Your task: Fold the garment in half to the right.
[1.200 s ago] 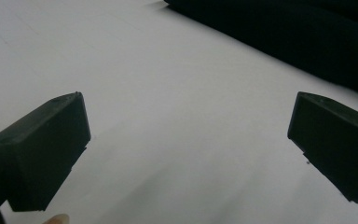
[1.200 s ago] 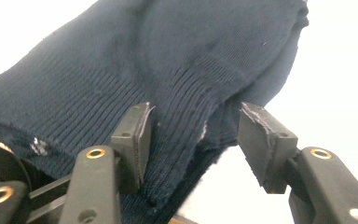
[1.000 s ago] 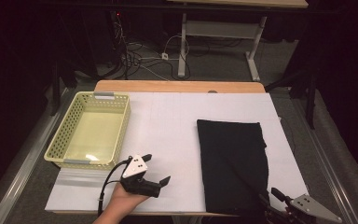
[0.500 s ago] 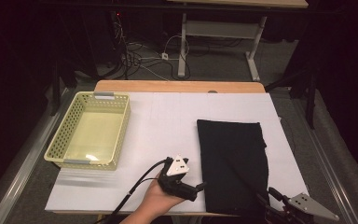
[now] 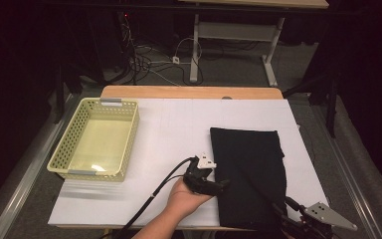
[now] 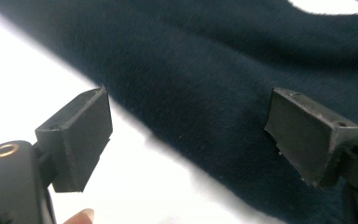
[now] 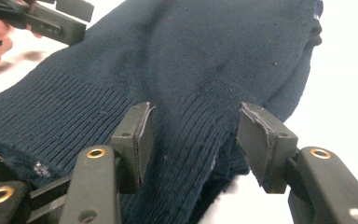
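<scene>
A dark blue knitted cloth (image 5: pixel 251 169) lies flat on the right half of the white table (image 5: pixel 179 124). My left gripper (image 5: pixel 223 184), held in a hand, lies at the cloth's left edge. In the left gripper view its jaws (image 6: pixel 189 126) stand apart over that edge of the cloth (image 6: pixel 205 60); they have just been closing, and neither pad presses on it. My right gripper (image 5: pixel 289 202) sits at the cloth's near right corner. In the right gripper view its jaws (image 7: pixel 193 140) straddle the ribbed hem (image 7: pixel 186 116) without a clear squeeze. The left gripper (image 7: pixel 51 21) is at the top left there.
A pale yellow perforated basket (image 5: pixel 93 174) stands on the table's left side with nothing in it that I can make out. Beyond the table's wooden far edge (image 5: pixel 191 92) are floor cables (image 5: pixel 149 59) and a desk frame (image 5: pixel 229 35). Dark surroundings flank both sides.
My left hand has carried its gripper to the right, from beside the basket to the cloth's left edge. The right gripper has kept still.
</scene>
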Demonstrator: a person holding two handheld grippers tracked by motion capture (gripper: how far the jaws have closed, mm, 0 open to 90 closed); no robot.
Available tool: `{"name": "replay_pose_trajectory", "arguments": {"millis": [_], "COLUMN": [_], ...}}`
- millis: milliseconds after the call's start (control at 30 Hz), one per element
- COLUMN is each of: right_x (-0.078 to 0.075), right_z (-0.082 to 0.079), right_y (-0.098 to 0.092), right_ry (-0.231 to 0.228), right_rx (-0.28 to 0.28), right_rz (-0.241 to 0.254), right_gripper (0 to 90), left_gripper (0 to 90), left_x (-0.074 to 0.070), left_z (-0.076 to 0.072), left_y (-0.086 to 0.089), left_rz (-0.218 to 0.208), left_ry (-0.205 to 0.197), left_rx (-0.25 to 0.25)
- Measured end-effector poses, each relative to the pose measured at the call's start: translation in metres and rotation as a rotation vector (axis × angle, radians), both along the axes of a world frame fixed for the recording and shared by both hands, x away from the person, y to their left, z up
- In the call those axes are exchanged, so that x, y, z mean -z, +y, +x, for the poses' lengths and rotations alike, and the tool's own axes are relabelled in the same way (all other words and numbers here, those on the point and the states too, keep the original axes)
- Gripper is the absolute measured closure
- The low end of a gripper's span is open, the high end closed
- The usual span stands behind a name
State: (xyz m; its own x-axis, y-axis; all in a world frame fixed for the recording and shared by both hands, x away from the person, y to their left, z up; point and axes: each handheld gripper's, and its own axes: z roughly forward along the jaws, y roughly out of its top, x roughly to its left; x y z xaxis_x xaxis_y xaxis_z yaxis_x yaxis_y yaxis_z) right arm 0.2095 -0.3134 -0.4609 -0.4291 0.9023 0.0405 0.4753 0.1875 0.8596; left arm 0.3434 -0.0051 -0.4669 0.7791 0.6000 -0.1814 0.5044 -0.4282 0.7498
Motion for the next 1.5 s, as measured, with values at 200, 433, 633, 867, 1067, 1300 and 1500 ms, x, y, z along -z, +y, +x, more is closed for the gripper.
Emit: {"name": "replay_pose_trajectory", "arguments": {"millis": [200, 433, 633, 867, 1067, 1300, 1500], "right_x": [0.000, 0.003, 0.003, 0.001, -0.001, 0.000, 0.001], "right_z": [0.007, 0.007, 0.006, 0.004, 0.007, 0.013, 0.019], "right_y": [0.002, 0.005, 0.002, -0.004, -0.003, 0.003, 0.013], "right_ry": [0.003, 0.010, 0.009, -0.017, -0.029, -0.023, -0.020], "right_rx": [0.007, 0.003, 0.013, 0.013, 0.008, -0.009, -0.036], "right_rz": [-0.005, -0.010, -0.003, 0.020, 0.028, 0.025, 0.023], "right_gripper": [46.5, 46.6, 46.5, 42.4, 41.6, 41.8, 42.5], "left_gripper": [19.5, 42.0, 67.3, 82.2, 82.7, 82.7, 82.6], "left_x": [0.010, 0.010, 0.010, 0.007, 0.000, -0.003, 0.002], "left_z": [0.003, -0.007, -0.009, -0.009, -0.010, -0.012, -0.019], "left_y": [-0.002, -0.007, -0.008, 0.004, 0.026, 0.069, 0.111], "left_rz": [0.071, 0.049, 0.023, 0.002, -0.018, -0.004, -0.002], "left_ry": [0.076, 0.092, 0.104, 0.069, 0.048, 0.027, 0.032], "left_rx": [0.015, 0.036, 0.067, 0.084, 0.083, 0.033, -0.014]}}
